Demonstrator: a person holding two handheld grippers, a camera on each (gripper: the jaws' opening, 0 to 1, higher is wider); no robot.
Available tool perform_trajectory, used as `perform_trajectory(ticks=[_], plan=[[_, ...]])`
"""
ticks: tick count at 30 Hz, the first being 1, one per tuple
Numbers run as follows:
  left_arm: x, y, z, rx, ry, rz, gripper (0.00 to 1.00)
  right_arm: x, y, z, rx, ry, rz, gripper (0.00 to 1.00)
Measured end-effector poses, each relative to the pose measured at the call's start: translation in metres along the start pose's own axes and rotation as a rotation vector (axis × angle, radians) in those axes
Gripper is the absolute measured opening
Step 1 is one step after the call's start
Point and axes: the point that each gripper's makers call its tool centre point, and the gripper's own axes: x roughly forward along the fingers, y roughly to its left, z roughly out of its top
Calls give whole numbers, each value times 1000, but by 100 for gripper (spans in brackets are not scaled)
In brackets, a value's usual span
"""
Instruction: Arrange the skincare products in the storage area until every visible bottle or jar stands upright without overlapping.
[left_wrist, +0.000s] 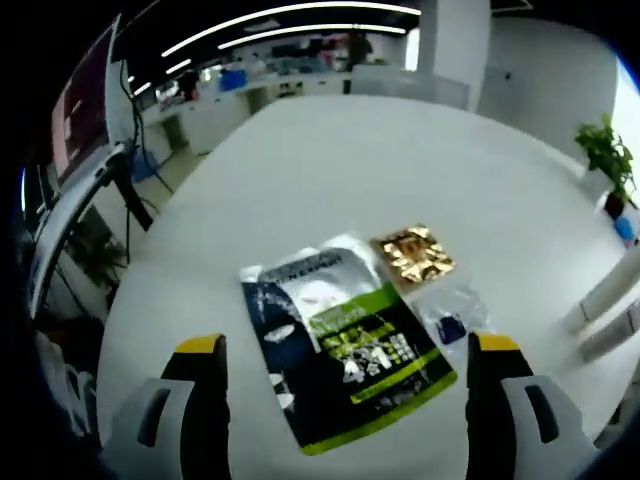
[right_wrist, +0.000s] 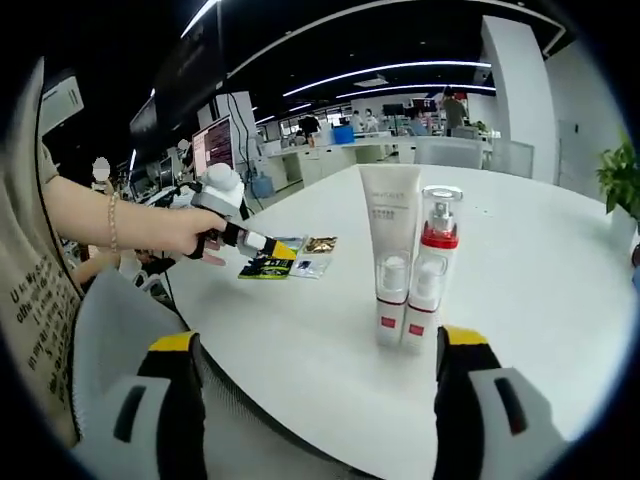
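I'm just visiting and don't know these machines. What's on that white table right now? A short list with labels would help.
surface: white round table
standing upright: white tube and red-banded pump bottle, side by side, seemingly touching
lying flat: dark and green sachet, gold packet, small clear packet
left gripper: open, above the sachet
right gripper: open, holding nothing, facing the bottles
background: office desks, potted plant

Left hand-held gripper (left_wrist: 345, 352) is hovering with jaws spread wide, gripping nothing. Right hand-held gripper (right_wrist: 315, 350) is likewise gaping, empty. The person's hand (right_wrist: 185, 232) is clasping the left one, forearm outstretched.
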Motion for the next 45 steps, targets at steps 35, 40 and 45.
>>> perform_trajectory(ticks=[35, 40, 45], plan=[[13, 22, 3, -56, -46, 41, 55, 0, -9, -3, 20, 16, -44, 96], [13, 20, 4, -45, -52, 31, 52, 0, -9, -3, 16, 19, -44, 96], [14, 20, 5, -43, -58, 23, 50, -1, -10, -3, 16, 15, -48, 96]])
